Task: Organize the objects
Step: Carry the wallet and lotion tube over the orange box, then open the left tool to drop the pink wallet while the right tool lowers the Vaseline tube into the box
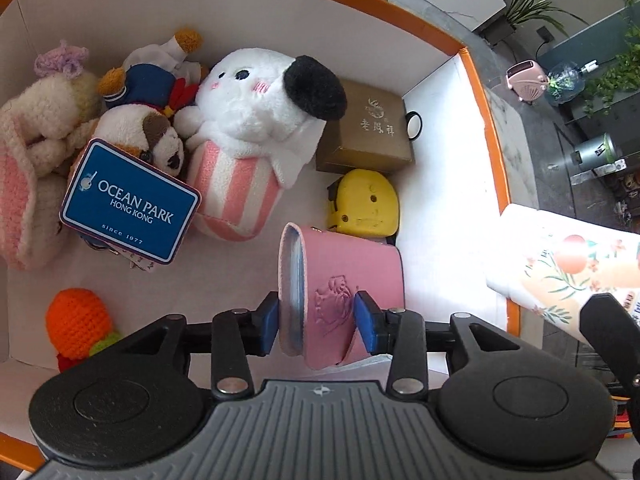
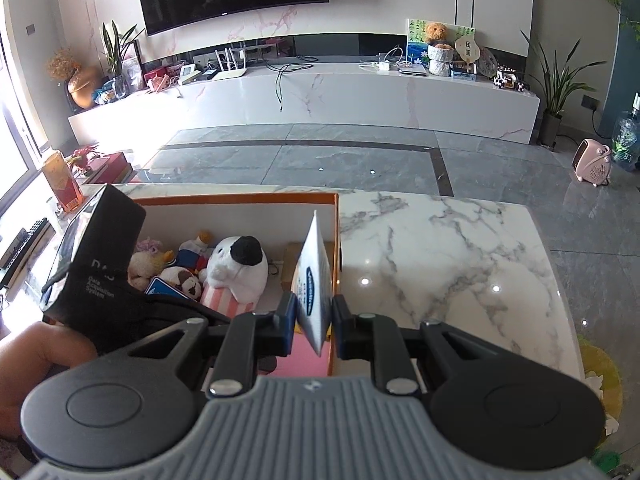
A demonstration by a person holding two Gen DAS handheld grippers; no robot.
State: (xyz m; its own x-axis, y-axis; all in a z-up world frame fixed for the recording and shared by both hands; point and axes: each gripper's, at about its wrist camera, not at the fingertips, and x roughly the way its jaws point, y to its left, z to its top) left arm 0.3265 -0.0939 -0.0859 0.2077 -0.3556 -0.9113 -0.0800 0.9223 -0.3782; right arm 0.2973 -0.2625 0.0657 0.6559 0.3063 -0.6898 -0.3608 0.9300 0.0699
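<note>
Pink leather pouch with an embossed figure (image 1: 340, 292) sits clamped between the blue pads of the left gripper (image 1: 316, 322), held over the near right part of the white-lined, orange-rimmed cardboard box (image 1: 476, 80). Just beyond it lies a yellow tape measure (image 1: 366, 204), then a brown gift box with gold lettering (image 1: 370, 128) toward the far right corner. A white seal plush in a pink-striped cup (image 1: 256, 120) fills the middle, and a blue Ocean Park tag (image 1: 130, 202) lies left of it. Bare white floor shows along the right wall and the near edge, beside an orange crocheted toy (image 1: 78, 322). The right gripper (image 2: 314, 320) is closed on a white sachet with a blue oval label (image 2: 314, 284), upright above the box's right rim, next to the marble tabletop (image 2: 460, 248).
</note>
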